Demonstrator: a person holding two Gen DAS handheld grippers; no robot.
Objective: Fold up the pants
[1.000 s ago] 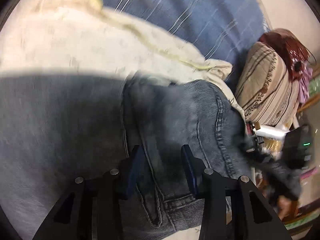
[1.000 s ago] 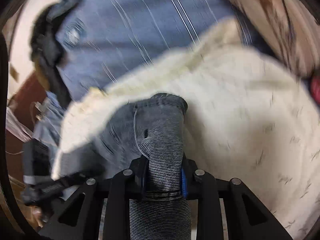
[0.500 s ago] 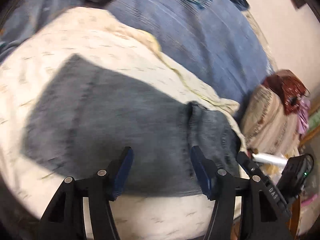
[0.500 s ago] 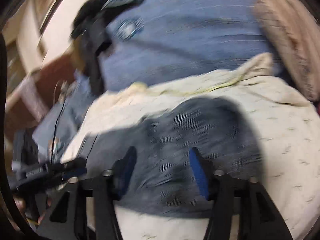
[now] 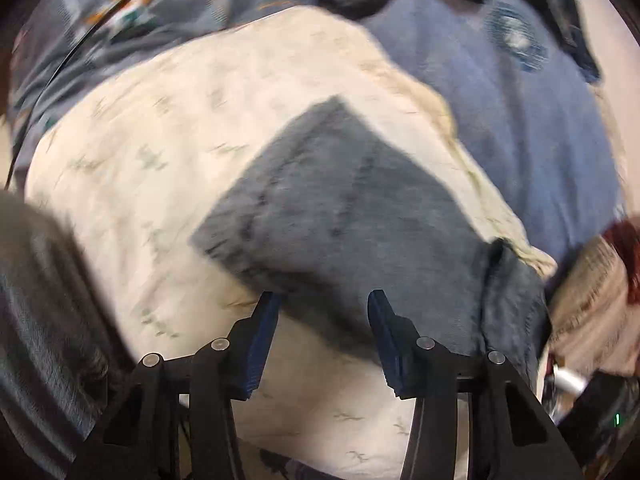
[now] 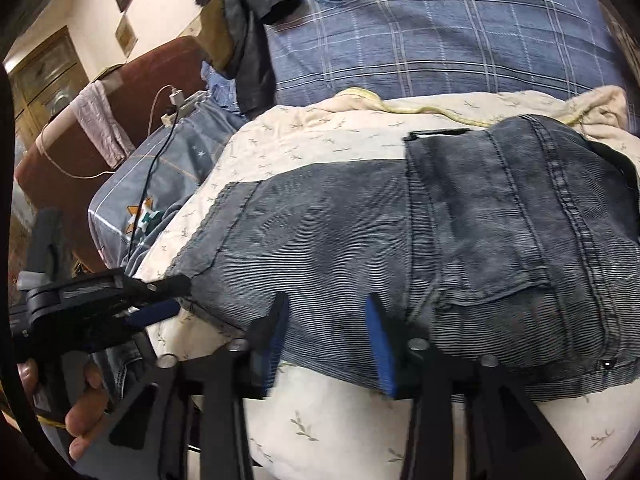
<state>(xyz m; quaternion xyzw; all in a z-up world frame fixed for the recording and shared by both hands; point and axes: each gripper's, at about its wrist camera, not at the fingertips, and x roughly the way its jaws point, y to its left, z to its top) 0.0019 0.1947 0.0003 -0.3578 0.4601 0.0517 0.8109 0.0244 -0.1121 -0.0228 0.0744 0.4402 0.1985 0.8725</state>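
Note:
Grey-blue jeans (image 6: 420, 248) lie folded on a cream quilt (image 6: 320, 140), leg hems at the left, waist and back pocket at the right. They also show in the left wrist view (image 5: 340, 208), blurred. My right gripper (image 6: 326, 320) is open and empty, hovering at the jeans' near edge. My left gripper (image 5: 322, 312) is open and empty just above the jeans' near edge; it also shows at the left in the right wrist view (image 6: 156, 296), beside the leg hems.
A blue plaid blanket (image 6: 440, 32) lies behind the quilt, with dark clothing (image 6: 256, 20) on it. A star-print sheet (image 6: 160, 168) with a charger cable (image 6: 160, 140) is at the left. A brown headboard (image 6: 80, 120) stands far left. A striped pillow (image 5: 588, 292) is at the right.
My right gripper has let go of the jeans leg and opened. Both grippers have pulled back toward me from the jeans, which now lie flat and folded.

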